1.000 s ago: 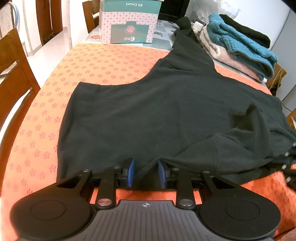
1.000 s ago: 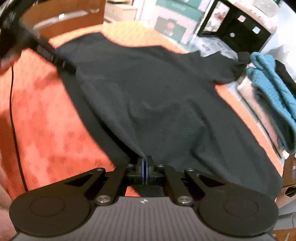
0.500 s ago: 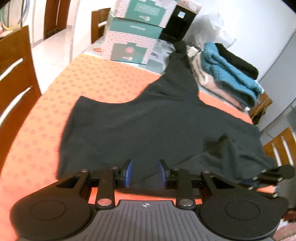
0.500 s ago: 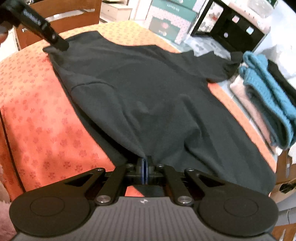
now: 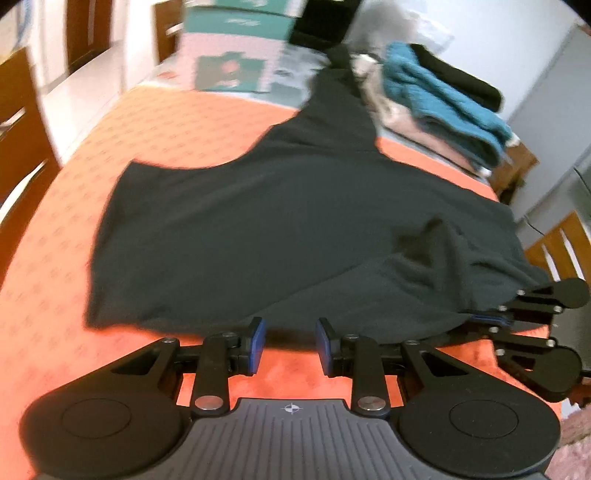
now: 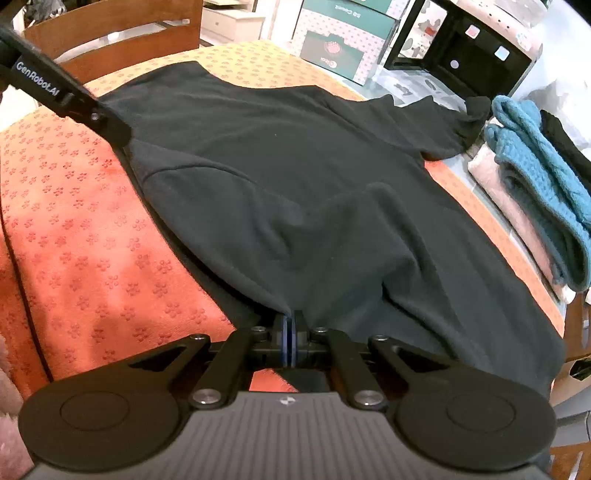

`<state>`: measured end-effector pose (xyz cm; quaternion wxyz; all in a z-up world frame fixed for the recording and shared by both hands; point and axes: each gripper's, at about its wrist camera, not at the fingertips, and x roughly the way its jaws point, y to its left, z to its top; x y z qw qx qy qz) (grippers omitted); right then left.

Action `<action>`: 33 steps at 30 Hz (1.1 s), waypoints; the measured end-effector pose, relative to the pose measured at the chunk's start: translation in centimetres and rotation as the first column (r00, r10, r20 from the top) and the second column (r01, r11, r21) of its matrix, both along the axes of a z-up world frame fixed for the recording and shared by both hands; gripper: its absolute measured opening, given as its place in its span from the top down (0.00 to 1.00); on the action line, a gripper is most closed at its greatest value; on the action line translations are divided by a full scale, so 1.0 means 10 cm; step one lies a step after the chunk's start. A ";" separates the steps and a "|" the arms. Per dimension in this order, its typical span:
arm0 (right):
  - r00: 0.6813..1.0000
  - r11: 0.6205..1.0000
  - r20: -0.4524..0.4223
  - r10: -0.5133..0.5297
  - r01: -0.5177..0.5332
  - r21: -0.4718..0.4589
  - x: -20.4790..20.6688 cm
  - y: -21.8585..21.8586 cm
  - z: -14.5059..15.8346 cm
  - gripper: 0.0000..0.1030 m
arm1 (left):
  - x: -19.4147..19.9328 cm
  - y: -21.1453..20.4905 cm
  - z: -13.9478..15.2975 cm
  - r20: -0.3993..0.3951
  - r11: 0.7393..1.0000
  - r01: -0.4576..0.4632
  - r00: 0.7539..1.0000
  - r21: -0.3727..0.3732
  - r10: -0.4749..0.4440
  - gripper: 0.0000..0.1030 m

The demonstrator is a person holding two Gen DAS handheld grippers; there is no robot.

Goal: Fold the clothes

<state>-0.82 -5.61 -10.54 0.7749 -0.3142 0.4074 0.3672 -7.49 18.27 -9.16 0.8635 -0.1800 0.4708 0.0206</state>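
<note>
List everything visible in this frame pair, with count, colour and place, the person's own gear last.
Sweater: one, dark, spread on the table.
Tablecloth: one, orange with a flower print, covering the table.
Folded clothes: one stack, teal, pink and black, far right edge.
Boxes: two, teal and white, stacked at the far end.
Chairs: at least two, brown wood, around the table.
Left gripper: fingers open, at the sweater's near edge.
Right gripper: fingers shut on the sweater's edge.

Left wrist view smeared by motion blur, print on the boxes [image 5: 236, 70] beyond the dark garment [image 5: 280, 229] unreadable, chair [image 5: 22, 122] left of the garment cut by the frame edge, garment's near hem [image 6: 291, 314] hidden between the right hand-held gripper [image 6: 290, 334] pads, left hand-held gripper [image 6: 55, 92] cropped at the corner.
</note>
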 end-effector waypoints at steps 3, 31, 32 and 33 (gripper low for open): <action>1.000 1.000 0.001 0.007 -0.007 -0.002 0.01 0.01 0.00 0.97 | -0.01 0.09 -0.06 -0.023 1.000 -0.023 0.999 0.016 0.024 0.69; 0.971 0.964 -0.157 -0.179 0.205 0.168 0.21 -0.59 0.36 0.92 | 0.28 -0.16 0.19 0.067 0.999 0.033 0.997 0.014 -0.034 0.74; 0.964 0.955 -0.171 -0.203 0.234 0.184 0.23 -0.67 0.40 0.92 | 0.35 -0.23 0.17 0.059 0.998 0.064 0.996 0.010 -0.064 0.74; 0.956 0.944 -0.184 -0.227 0.263 0.199 0.25 -0.76 0.44 0.91 | 0.41 -0.31 0.15 0.051 0.996 0.094 0.994 0.007 -0.095 0.74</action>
